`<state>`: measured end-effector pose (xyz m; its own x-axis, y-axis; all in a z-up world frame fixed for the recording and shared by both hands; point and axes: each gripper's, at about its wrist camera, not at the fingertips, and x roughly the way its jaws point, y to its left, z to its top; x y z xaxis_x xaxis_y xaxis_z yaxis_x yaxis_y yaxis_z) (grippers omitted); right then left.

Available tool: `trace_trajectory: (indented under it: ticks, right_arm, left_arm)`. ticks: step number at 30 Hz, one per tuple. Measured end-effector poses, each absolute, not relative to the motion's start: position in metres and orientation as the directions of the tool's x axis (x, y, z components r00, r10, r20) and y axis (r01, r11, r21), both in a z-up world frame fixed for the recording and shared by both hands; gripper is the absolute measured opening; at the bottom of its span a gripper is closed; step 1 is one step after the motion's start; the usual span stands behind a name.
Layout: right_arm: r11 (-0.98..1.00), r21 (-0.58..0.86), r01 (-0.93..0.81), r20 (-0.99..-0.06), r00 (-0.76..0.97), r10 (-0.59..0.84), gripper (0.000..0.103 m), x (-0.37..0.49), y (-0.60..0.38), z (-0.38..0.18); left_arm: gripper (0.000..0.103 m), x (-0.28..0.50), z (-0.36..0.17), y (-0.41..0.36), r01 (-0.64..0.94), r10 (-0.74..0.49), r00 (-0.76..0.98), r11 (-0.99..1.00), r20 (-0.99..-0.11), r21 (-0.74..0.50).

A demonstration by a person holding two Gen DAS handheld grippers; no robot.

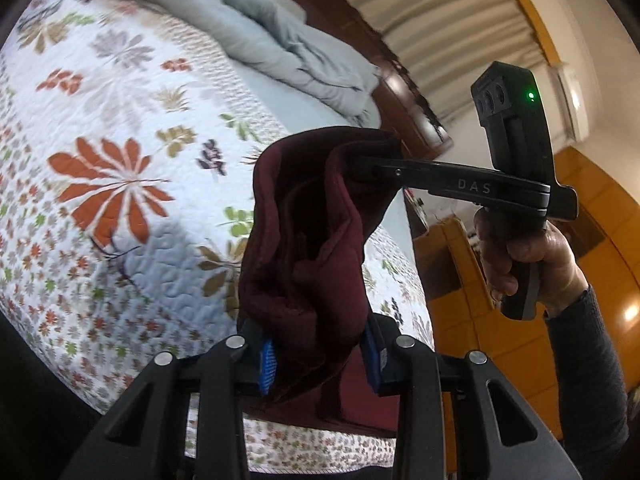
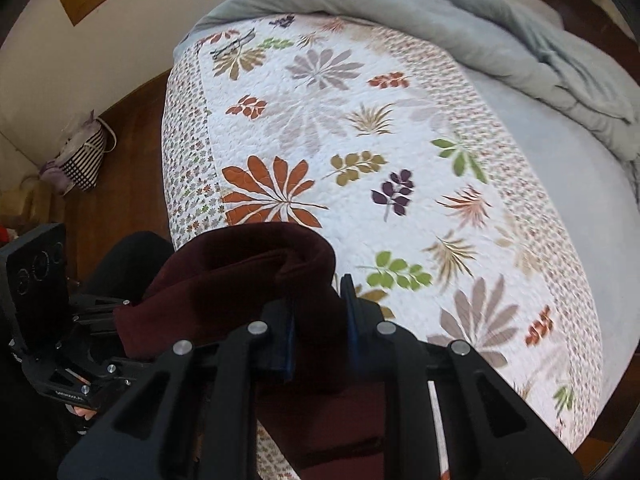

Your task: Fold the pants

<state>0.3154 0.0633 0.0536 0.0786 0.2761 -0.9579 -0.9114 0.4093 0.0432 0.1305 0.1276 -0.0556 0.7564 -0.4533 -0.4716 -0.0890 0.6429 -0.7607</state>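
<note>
Dark maroon pants (image 1: 308,240) hang bunched between my two grippers, lifted above the bed. My left gripper (image 1: 320,354) is shut on one end of the fabric between its blue pads. The right gripper shows in the left wrist view (image 1: 368,170), its fingers buried in the other end of the pants. In the right wrist view my right gripper (image 2: 318,334) is shut on the pants (image 2: 240,280), which stretch left to the left gripper (image 2: 108,320). More maroon cloth hangs below the fingers.
A bed with a floral quilt (image 2: 360,140) lies ahead. A pale grey-blue duvet (image 2: 520,40) is heaped at its far end. A dark wooden headboard (image 1: 384,80) stands behind. A checked bag (image 2: 80,156) sits on the wooden floor at left.
</note>
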Motion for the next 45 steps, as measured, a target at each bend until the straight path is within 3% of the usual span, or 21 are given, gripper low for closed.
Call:
trace_trajectory:
  ticks: [18,45]
  right_arm:
    - [0.529,-0.022,-0.848,-0.92,0.225,0.321,0.017,0.298,-0.051,0.113]
    - [0.629,-0.035,-0.776,-0.878,0.325,0.352,0.017,0.29,-0.175,0.118]
  left_arm:
    - [0.034,0.136,0.002,0.041,0.096,-0.534,0.721,0.708,-0.441,-0.7]
    - [0.034,0.148,0.019,-0.063,0.25,-0.584,0.637,0.774,-0.503,-0.582]
